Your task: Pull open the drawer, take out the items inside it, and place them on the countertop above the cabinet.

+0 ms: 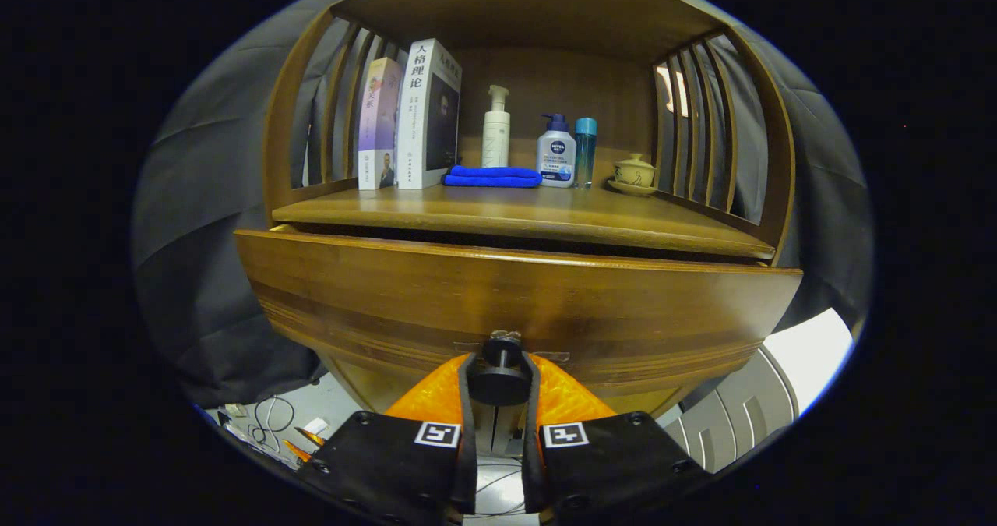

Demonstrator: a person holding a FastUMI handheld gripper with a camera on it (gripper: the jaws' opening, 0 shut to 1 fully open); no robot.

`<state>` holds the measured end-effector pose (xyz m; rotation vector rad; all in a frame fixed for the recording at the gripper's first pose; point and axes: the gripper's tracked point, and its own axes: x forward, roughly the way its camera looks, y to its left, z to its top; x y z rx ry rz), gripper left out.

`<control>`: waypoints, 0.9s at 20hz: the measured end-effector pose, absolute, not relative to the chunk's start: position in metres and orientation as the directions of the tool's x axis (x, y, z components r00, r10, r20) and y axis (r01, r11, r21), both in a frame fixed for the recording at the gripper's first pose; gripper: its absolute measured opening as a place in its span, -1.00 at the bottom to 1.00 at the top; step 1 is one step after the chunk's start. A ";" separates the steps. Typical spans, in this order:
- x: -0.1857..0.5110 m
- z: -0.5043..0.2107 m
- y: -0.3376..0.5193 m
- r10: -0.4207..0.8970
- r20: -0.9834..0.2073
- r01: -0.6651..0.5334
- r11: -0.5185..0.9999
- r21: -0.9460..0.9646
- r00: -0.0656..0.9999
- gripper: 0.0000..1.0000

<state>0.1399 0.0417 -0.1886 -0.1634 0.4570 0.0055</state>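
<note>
Gripper (499, 370) fingers clamped on the drawer (514, 308) knob (499, 382), drawer front slightly out beneath the countertop (514, 214).

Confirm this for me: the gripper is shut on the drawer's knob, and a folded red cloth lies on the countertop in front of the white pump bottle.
One thing is wrong: the cloth is blue, not red. The gripper view shows it folded on the countertop, in front of the white pump bottle. The rest holds: the gripper is shut on the drawer's knob, a finger on each side.
</note>
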 end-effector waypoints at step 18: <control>0.028 -0.188 0.052 0.032 -0.439 -0.105 0.984 -0.143 0.898 -0.51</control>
